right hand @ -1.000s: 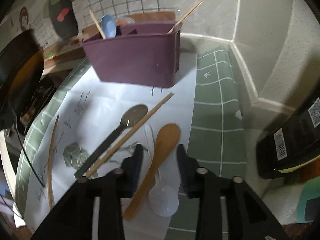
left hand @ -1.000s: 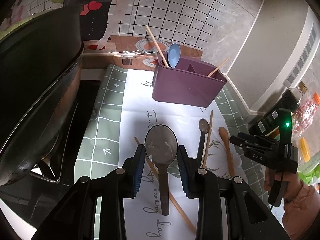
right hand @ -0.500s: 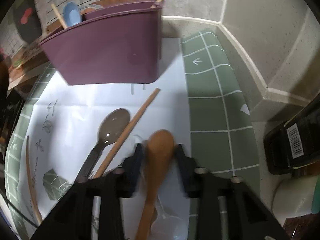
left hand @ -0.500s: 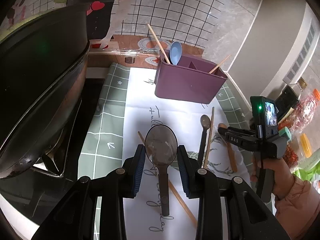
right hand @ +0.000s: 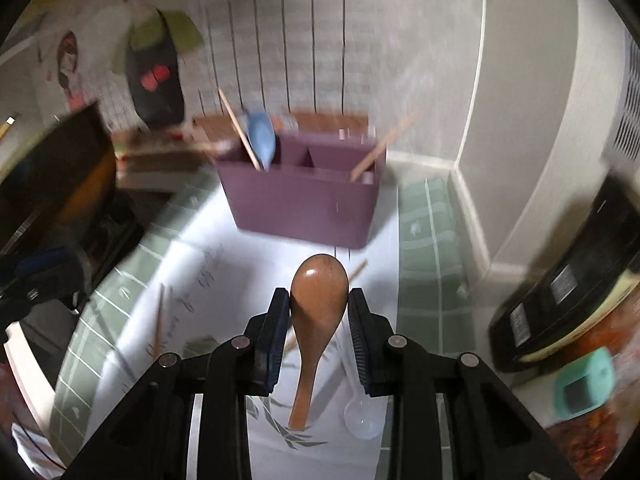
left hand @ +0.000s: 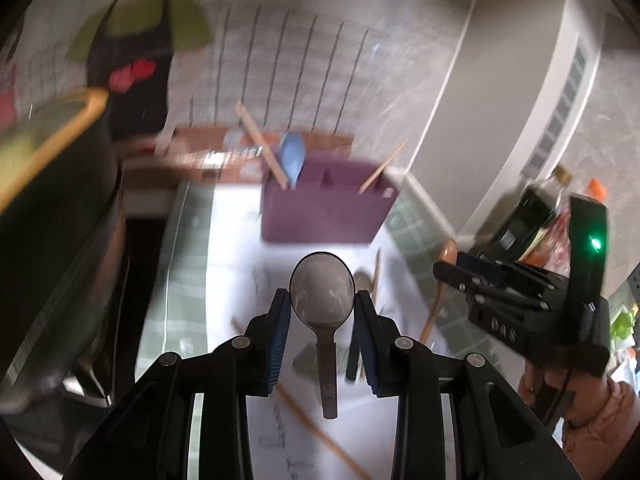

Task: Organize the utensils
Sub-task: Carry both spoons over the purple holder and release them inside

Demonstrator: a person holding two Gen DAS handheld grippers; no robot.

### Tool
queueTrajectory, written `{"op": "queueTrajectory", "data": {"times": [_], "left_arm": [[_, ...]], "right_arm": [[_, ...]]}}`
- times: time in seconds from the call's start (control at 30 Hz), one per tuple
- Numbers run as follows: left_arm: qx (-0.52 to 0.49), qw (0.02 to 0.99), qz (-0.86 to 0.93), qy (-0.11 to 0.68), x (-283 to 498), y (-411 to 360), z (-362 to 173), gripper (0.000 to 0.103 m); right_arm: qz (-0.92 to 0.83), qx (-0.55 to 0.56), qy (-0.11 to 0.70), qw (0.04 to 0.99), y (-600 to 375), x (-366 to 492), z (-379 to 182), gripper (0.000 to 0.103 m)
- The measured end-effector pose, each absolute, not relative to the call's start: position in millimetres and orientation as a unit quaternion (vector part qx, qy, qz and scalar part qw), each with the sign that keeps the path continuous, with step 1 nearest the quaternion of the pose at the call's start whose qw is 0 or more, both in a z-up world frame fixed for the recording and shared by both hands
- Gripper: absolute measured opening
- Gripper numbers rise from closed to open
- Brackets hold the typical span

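With my left gripper (left hand: 322,334) clamped on the grey spoon (left hand: 322,295) and right gripper (right hand: 319,334) on the wooden spoon (right hand: 318,300), both pinched only across the bowls, either could pivot and slip before reaching the far purple caddy (right hand: 302,200).

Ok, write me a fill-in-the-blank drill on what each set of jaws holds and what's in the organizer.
1. The left gripper holds a grey ____ by its bowl.
2. The right gripper has its jaws shut on a spoon made of ____.
3. The spoon standing in the purple organizer is ____ in colour.
4. Beside that spoon, in the same compartment, leans a wooden ____.

Missing words: spoon; wood; blue; chopstick
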State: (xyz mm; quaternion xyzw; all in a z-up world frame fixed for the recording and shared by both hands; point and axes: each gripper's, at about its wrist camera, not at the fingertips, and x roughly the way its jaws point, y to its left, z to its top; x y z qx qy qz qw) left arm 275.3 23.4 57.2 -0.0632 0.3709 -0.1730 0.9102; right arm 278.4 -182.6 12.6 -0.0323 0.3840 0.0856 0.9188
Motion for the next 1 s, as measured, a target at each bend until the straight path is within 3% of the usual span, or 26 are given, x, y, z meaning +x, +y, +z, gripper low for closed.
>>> {"op": "queueTrajectory", "data": {"times": [0.37, 0.53, 0.7, 1.0], "left_arm": [[-0.022, 0.957, -0.181, 0.227, 318, -5, 200, 0.033], [-0.027, 0.967, -0.176, 0.184, 347, -13, 238, 0.033], [-0.027, 0.970, -0.157, 0.181, 382, -20, 237, 0.033], [-0.042, 0.962, -0.138, 0.231, 436, -27, 173, 0.033]], "right_arm": [[0.095, -0.059, 0.224, 0.968, -180, 288, 188, 0.027], [0.064, -0.071, 0.155, 0.983, -184, 309, 246, 0.027], [0.047, -0.078, 0.134, 0.987, -187, 332, 250, 0.027], [0.076, -0.068, 0.183, 0.978, -188, 386, 173, 0.027]]}}
